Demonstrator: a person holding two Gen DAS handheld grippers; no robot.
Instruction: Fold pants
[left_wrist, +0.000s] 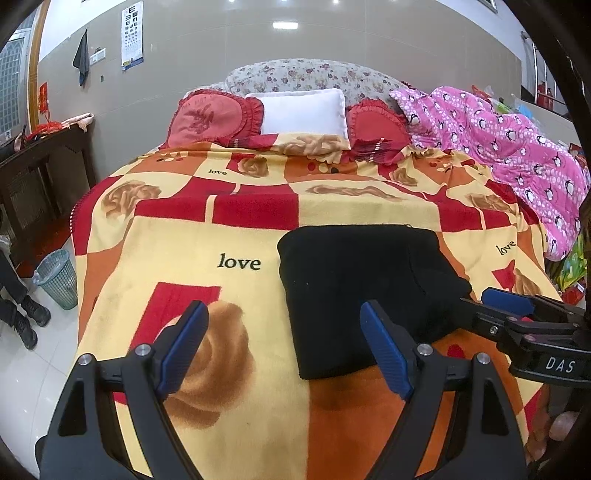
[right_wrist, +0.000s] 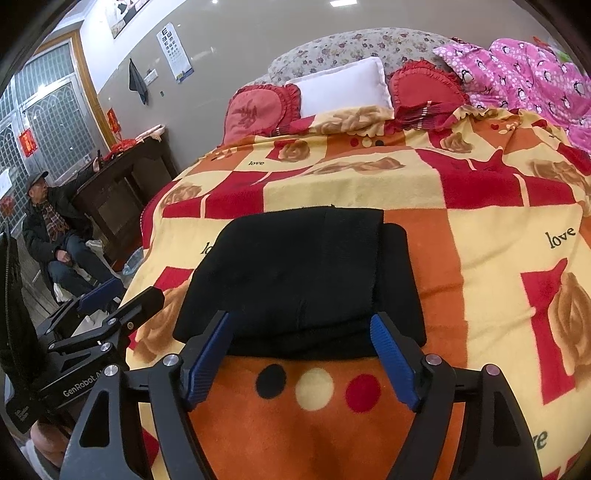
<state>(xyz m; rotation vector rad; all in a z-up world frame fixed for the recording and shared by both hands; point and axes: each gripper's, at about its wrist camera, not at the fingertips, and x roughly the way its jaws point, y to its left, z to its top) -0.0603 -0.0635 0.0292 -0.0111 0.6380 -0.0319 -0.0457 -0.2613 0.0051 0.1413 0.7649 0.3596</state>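
The black pants (left_wrist: 354, 280) lie folded into a thick rectangle on the bedspread (left_wrist: 236, 229), near the bed's front edge. In the right wrist view the pants (right_wrist: 303, 266) fill the middle. My right gripper (right_wrist: 302, 316) stands open over their near edge, its blue pads (right_wrist: 391, 354) apart from the cloth. My left gripper (left_wrist: 284, 308) is open over the bedspread just left of the pants, with its right finger at their near left corner and nothing between its jaws. Each gripper also shows in the other's view: the right gripper (left_wrist: 480, 301) and the left gripper (right_wrist: 125, 295).
Red heart cushions (left_wrist: 214, 118) and a white pillow (left_wrist: 303, 110) lie at the headboard. A pink quilt (left_wrist: 509, 147) is heaped on the bed's right side. A mesh bin (left_wrist: 57, 278) and a dark cabinet (left_wrist: 40, 173) stand left. A person (right_wrist: 55, 229) sits there.
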